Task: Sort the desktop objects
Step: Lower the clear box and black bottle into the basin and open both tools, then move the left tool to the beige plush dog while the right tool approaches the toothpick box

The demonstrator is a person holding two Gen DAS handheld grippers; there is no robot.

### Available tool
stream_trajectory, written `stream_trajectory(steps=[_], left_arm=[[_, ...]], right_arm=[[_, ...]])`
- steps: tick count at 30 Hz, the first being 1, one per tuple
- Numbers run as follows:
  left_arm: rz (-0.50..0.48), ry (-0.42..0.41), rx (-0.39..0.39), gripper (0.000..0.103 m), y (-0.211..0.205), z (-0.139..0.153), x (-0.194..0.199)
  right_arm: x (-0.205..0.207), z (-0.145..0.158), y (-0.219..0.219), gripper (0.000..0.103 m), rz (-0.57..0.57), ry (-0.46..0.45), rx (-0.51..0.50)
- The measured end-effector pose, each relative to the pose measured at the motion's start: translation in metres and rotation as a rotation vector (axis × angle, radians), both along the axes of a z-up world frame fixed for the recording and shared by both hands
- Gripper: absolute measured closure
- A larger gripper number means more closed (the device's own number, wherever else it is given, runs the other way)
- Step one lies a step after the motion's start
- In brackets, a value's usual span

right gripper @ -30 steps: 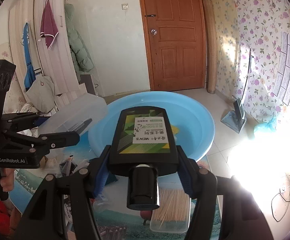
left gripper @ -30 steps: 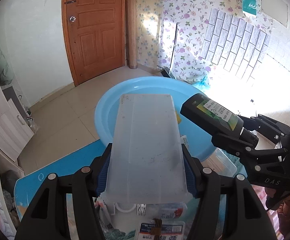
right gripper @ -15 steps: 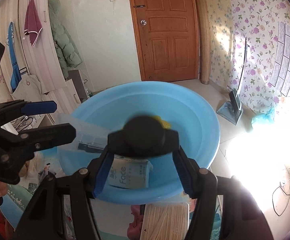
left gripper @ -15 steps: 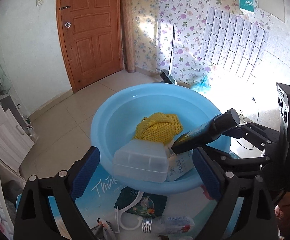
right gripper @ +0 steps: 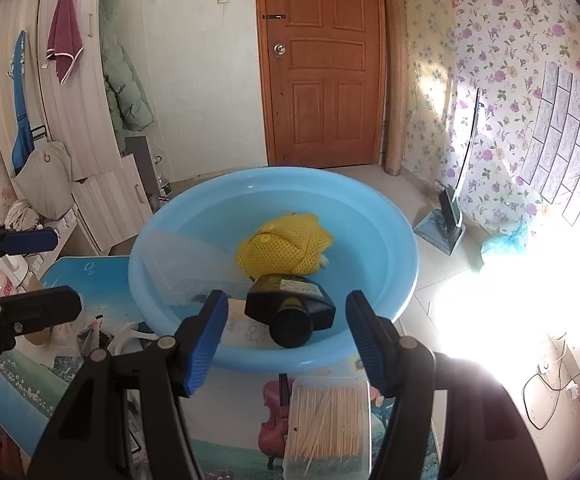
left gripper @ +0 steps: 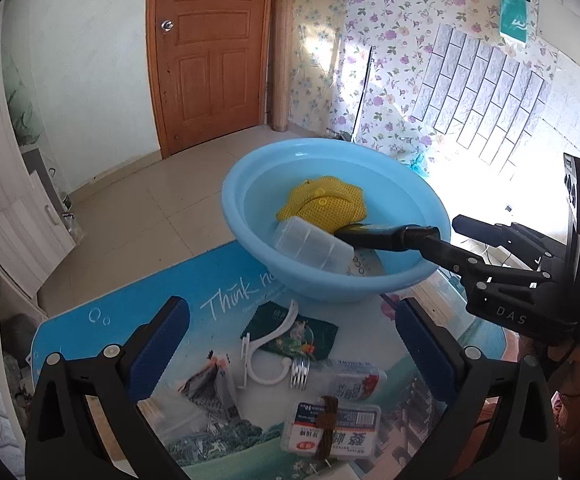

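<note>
A light blue basin (left gripper: 310, 284) (right gripper: 370, 232) stands on the table. In it lie a yellow mesh pouch (left gripper: 322, 200) (right gripper: 285, 248), a clear plastic box (left gripper: 310, 244) (right gripper: 185, 268) and a black bottle (left gripper: 374, 236) (right gripper: 290, 300) with its cap toward the near rim. My left gripper (left gripper: 292, 344) hangs over the table in front of the basin, its jaws opening wide with nothing between them. My right gripper (right gripper: 285, 340) (left gripper: 442, 230) is at the basin's near rim. Its pads stand off both sides of the bottle and do not press on it.
On the blue picture mat (left gripper: 101, 328) lie a white hook (left gripper: 265, 364), a green packet (left gripper: 294, 332), a tissue pack (left gripper: 354, 380) and a labelled box (left gripper: 332, 428). A clear toothpick box (right gripper: 326, 424) sits under the right gripper. A tissue pack (left gripper: 364, 266) lies in the basin.
The left gripper opened, dropped the clear box into the basin and drew back over the table. The right gripper tipped the black bottle forward, and it now lies free in the basin.
</note>
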State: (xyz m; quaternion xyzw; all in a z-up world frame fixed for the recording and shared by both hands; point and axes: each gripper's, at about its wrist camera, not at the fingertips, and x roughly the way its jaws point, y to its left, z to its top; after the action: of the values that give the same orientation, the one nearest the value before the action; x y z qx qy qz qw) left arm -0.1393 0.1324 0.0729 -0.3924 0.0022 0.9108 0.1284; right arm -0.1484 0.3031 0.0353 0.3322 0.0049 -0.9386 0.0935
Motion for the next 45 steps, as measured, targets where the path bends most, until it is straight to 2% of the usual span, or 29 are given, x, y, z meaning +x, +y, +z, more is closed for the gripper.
stream_trajectory(steps=[8, 14, 16, 18, 21, 23, 27, 31, 35, 41, 45], left_arm=[[0.023, -0.04, -0.011, 0.0, -0.014, -0.019, 0.032], [0.061, -0.065, 0.03, 0.0, -0.032, -0.027, 0.048], [0.068, -0.055, 0.026, 0.0, -0.033, -0.024, 0.052], [0.07, -0.047, 0.024, 0.0, -0.035, -0.022, 0.056], [0.076, -0.043, 0.025, 0.0, -0.035, -0.019, 0.06], [0.083, -0.039, 0.023, 0.0, -0.036, -0.018, 0.063], [0.098, -0.028, 0.008, 0.0, -0.038, -0.016, 0.069], [0.123, -0.03, 0.002, 0.0, -0.044, -0.018, 0.072], [0.127, -0.048, -0.008, 0.0, -0.046, -0.026, 0.073], [0.152, -0.012, -0.124, 0.0, -0.043, -0.039, 0.084], [0.128, -0.024, -0.092, 0.0, -0.045, -0.044, 0.088]], right_arm=[[0.028, -0.01, -0.007, 0.042, -0.013, -0.04, -0.013], [0.05, -0.005, -0.022, 0.042, 0.0, -0.005, 0.043], [0.055, -0.004, -0.024, 0.034, 0.005, 0.002, 0.057], [0.061, -0.002, -0.026, 0.01, 0.003, 0.013, 0.07], [0.07, 0.001, -0.026, 0.003, -0.002, 0.059, 0.085], [0.071, 0.002, -0.027, 0.0, -0.022, 0.059, 0.132], [0.077, 0.001, -0.024, 0.0, -0.064, 0.057, 0.188], [0.086, 0.0, -0.029, 0.0, 0.011, 0.056, 0.202], [0.093, -0.003, -0.032, 0.0, 0.043, 0.042, 0.147], [0.097, -0.008, -0.034, 0.0, 0.04, 0.027, 0.114], [0.097, -0.014, -0.033, 0.0, 0.041, -0.001, 0.082]])
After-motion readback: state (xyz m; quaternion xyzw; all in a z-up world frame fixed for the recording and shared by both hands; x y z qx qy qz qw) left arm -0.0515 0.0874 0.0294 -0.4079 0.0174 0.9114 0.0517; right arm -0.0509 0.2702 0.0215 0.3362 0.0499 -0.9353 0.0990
